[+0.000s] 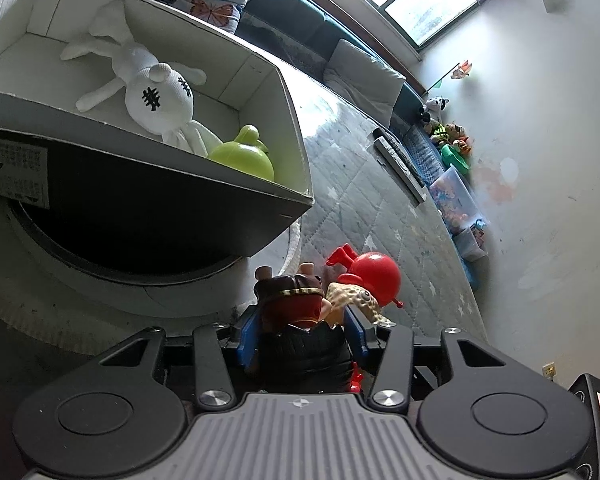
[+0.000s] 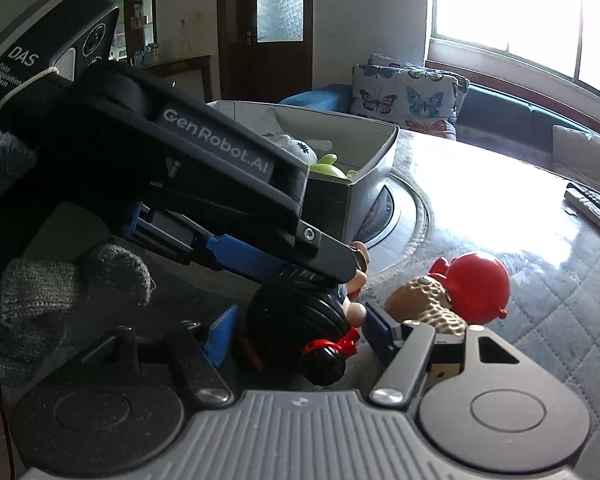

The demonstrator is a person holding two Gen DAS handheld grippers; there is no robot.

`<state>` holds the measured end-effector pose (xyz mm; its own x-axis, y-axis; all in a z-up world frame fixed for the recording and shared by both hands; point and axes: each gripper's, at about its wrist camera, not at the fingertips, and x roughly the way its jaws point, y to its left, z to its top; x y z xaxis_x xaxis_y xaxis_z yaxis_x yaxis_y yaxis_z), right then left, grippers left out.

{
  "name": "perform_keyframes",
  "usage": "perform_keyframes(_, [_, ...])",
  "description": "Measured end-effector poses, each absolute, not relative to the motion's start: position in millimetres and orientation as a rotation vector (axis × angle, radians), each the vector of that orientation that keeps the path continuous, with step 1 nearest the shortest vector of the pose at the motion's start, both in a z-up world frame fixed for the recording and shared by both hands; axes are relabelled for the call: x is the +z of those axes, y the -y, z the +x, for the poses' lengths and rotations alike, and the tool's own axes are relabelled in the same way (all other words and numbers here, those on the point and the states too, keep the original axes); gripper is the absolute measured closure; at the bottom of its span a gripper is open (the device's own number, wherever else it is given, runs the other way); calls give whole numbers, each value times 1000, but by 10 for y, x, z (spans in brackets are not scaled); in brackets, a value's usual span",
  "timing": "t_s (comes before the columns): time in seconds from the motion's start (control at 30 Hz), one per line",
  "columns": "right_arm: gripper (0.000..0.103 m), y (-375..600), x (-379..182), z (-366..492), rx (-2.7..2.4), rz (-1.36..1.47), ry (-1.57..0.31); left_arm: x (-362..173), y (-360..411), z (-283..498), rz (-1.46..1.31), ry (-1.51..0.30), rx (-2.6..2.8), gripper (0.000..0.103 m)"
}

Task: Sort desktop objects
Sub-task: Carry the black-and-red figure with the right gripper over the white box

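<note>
Dark-haired figurine (image 1: pixel 304 344) at lower centre, clamped between left gripper (image 1: pixel 302 320) fingers, right gripper (image 2: pixel 296 332) fingers open around it; best lifted clear of red toy (image 1: pixel 374 276) toward box (image 1: pixel 260 184), upper left.

Both tools (image 2: pixel 296 320) flank the black-haired doll (image 2: pixel 296 328) — red toy (image 2: pixel 480 284) beside.

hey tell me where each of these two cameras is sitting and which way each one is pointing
Left wrist: rides on the left gripper, looking along its blue fingers, shut on the black-haired doll, towards the grey box with the white rabbit.
Right wrist: rides on the right gripper, facing the doll's head between its open fingers; the left gripper and a gloved hand cross in from the left.
Shared: doll, red figure, box, butterfly cushion.
</note>
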<state>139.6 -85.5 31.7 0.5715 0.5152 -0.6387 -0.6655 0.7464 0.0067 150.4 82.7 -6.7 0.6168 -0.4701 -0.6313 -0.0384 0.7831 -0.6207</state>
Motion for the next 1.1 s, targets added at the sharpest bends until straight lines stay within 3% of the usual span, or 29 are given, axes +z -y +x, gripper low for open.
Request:
perform_keyframes(0.07, [41,867,332,1354,701,-242,-661,-60,-821,1485,-636,-887,-267,54])
perform_keyframes(0.4, [41,873,483,1105,741,-258,-669,35,-850,1206,-646,-871,-273,56])
perform_keyframes(0.63, [41,733,794,976,780,-292,-578,433,-1030,1032,-649,-761,-240,56])
perform_keyframes(0.9, [41,360,1232,1284,853,-325,-428,961,-1437,1187,-637,-613,-175,56])
perform_keyframes(1.1, [41,-96,1321,1799,910,-310,-411,1045,-1878,1595,-652,-594,-116,56])
